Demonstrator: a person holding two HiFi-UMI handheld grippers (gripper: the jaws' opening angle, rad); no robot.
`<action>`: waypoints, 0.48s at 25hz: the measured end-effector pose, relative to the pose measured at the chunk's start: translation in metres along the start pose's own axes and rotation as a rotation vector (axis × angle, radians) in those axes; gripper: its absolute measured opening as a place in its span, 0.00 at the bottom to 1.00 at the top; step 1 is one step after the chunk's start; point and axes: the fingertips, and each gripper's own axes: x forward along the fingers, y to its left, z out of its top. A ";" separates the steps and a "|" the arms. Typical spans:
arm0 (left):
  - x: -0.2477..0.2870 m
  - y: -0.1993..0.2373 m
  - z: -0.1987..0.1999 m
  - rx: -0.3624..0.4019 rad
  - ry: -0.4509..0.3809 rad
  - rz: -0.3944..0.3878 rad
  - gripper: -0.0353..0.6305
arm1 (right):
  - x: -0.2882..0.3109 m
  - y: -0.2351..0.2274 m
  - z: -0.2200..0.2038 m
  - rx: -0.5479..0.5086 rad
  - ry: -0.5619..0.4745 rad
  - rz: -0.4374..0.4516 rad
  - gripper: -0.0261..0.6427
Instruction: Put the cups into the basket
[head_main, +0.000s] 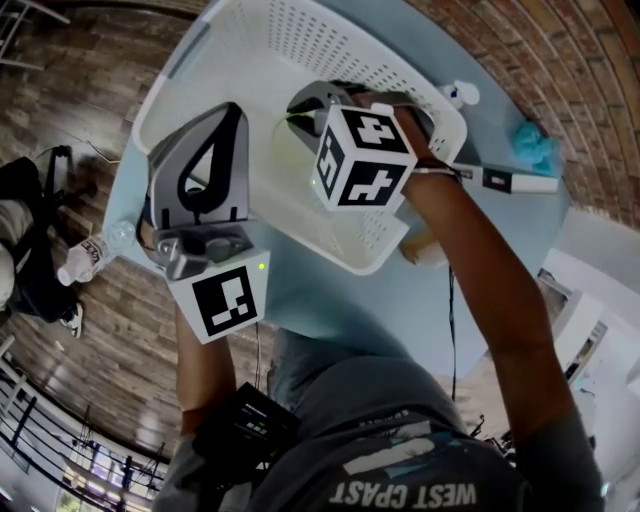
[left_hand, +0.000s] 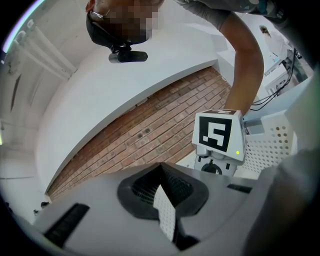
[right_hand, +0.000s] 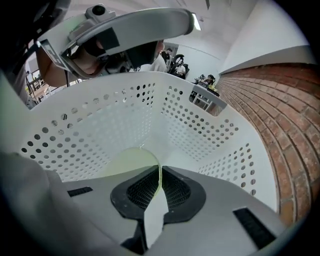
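Left gripper (left_hand: 164, 202) clamps the wall of the white perforated plastic basket (head_main: 330, 45). Farther in, right gripper (right_hand: 159, 185) pinches the rim of a pale yellow translucent cup (right_hand: 125, 162), inside the basket but unreleased; placement looks nearly done. Only that gripper's view shows the pinch, which the marker cube (head_main: 362, 155) hides in the head view.

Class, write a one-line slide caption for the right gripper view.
Right tool shut on the rim of a pale yellow cup, held inside the white perforated basket.
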 end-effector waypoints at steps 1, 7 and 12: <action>0.000 -0.001 -0.001 -0.001 0.001 -0.002 0.05 | 0.002 0.001 -0.001 0.005 0.002 0.007 0.09; 0.003 -0.008 -0.006 -0.004 0.011 -0.022 0.05 | 0.012 0.003 -0.009 0.037 0.021 0.045 0.09; 0.004 -0.010 -0.006 -0.004 0.015 -0.021 0.05 | 0.020 0.008 -0.019 0.067 0.042 0.073 0.09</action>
